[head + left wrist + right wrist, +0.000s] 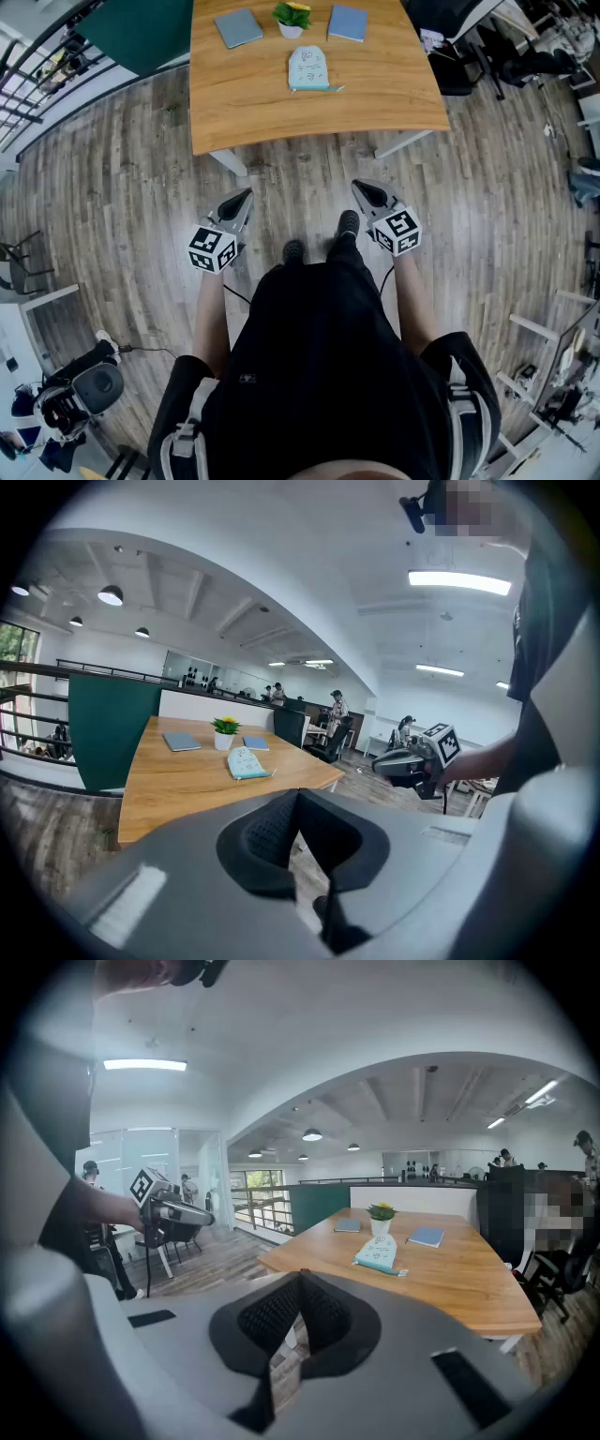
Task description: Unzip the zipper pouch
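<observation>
A light blue zipper pouch (pixel 308 68) lies flat near the middle of the wooden table (pixel 234 103), its zipper edge toward me; it also shows as the pouch (pixel 247 762) in the left gripper view and the pouch (pixel 379 1252) in the right gripper view. My left gripper (pixel 245 198) hangs over the floor in front of the table, shut and empty. My right gripper (pixel 360 188) is level with it on the other side, also shut with nothing held. Both are well short of the pouch.
On the table's far side stand a small potted plant (pixel 292 18) and two blue-grey notebooks (pixel 238 27) (pixel 348 22). Chairs (pixel 459 37) stand to the table's right. A railing (pixel 37 66) runs at the left. My feet (pixel 347 225) are on the wood floor.
</observation>
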A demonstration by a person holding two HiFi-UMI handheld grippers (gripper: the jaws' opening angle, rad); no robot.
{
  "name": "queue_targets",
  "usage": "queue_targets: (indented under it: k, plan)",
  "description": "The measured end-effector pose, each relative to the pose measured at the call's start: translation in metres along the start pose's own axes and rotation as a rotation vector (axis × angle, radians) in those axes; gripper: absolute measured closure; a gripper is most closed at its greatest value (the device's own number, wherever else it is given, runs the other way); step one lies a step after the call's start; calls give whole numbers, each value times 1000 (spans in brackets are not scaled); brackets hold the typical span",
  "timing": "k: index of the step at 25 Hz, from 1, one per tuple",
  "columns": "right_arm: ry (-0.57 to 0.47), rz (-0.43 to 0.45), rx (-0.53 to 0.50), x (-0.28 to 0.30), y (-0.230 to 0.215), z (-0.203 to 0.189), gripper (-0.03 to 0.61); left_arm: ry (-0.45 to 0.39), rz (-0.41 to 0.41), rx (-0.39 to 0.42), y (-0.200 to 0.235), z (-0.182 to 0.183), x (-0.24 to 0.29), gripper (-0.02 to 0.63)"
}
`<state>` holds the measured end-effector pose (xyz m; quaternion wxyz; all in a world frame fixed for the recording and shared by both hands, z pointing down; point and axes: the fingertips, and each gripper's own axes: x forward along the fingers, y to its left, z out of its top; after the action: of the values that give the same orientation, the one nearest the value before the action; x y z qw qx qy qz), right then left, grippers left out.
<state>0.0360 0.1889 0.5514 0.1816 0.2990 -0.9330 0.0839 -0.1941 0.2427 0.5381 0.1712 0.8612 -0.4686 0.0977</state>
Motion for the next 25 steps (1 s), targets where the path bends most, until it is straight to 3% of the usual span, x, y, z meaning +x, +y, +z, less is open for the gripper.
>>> queue_targets:
  k: [5, 13, 25]
  plan:
    - [5, -5, 1, 0, 11, -3, 575, -14, -5, 4, -8, -3, -2, 612]
    - [-12, -8, 95, -2, 22, -16, 575, 4, -12, -3, -12, -14, -7, 612]
    - [-26, -13, 93, -2, 22, -16, 549, -14, -51, 22, -17, -2, 2, 612]
